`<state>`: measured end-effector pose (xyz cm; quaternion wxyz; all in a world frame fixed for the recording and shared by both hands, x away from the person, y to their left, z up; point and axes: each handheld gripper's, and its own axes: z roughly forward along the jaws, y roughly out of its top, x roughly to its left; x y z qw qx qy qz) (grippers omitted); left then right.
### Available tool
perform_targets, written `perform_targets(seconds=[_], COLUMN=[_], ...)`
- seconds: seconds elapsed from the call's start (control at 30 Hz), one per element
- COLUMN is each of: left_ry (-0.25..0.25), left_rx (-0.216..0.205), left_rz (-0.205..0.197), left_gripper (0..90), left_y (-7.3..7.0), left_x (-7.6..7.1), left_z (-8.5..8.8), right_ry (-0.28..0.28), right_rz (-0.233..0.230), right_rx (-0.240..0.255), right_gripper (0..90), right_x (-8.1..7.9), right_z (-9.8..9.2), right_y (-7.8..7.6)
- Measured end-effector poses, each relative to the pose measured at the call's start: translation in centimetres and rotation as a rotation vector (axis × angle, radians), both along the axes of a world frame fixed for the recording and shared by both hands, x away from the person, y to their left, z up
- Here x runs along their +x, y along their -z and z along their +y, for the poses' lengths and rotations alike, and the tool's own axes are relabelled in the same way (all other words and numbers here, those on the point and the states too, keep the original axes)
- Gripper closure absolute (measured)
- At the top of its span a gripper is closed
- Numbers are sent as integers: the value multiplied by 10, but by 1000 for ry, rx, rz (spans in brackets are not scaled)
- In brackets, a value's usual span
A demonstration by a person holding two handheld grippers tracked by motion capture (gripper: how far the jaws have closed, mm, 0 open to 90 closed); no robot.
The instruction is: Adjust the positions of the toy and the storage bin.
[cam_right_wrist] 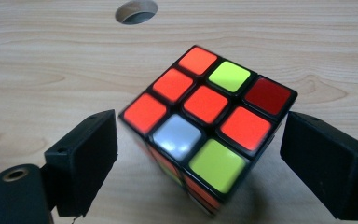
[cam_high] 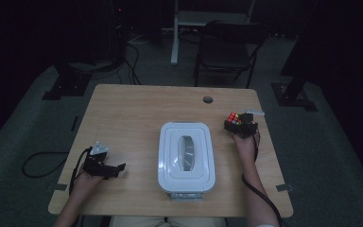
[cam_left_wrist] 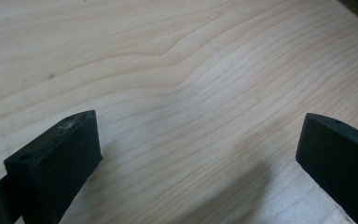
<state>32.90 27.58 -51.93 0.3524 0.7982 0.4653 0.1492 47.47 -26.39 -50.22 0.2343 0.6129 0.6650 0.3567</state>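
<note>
Right gripper view puts the puzzle cube straight ahead of my right gripper, at twelve o'clock from it and already between its two black jaws. The cube sits on the wooden table turned corner-on to me, so its near corner points back at six o'clock. It has no long axis to line up on; what matters is that its flat sides run diagonally to the jaws. The jaws stand spread wide; a sliver of table shows between the left pad and the cube, and a narrow gap on the right, so I judge nothing is pinched. A round cable hole lies beyond the cube at about eleven o'clock.

From the high view, the cube rests near the table's right edge, at roughly two o'clock from the white lidded box in the middle. My right gripper is at the cube; my left gripper is well apart, at nine o'clock from the box, so the right hand is plainly the nearer one.

Left gripper view shows its jaws wide apart over bare table, holding and touching nothing.

I reckon any grasp would need a wrist turn to square the pads to two opposite faces.
</note>
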Motion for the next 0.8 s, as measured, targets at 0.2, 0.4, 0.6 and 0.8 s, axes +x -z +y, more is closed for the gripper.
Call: perform_targets(seconds=[0.2, 0.4, 0.6, 0.8], left_ry=[-16, -16, -15, -13], left_rx=[-5, 2, 21, 47], left_rz=[4, 4, -9, -19], left_gripper=[6, 6, 6, 6], left_y=[1, 2, 3, 4], left_x=[1, 1, 0, -1], left_z=[4, 3, 1, -1], right_ry=[35, 44, 13, -24], right_rz=[19, 27, 27, 4], right_rx=[-40, -53, -49, -57], right_gripper=[170, 336, 338, 338], right_x=[8, 5, -5, -25], right_z=[9, 4, -1, -5], right_y=[6, 8, 4, -4])
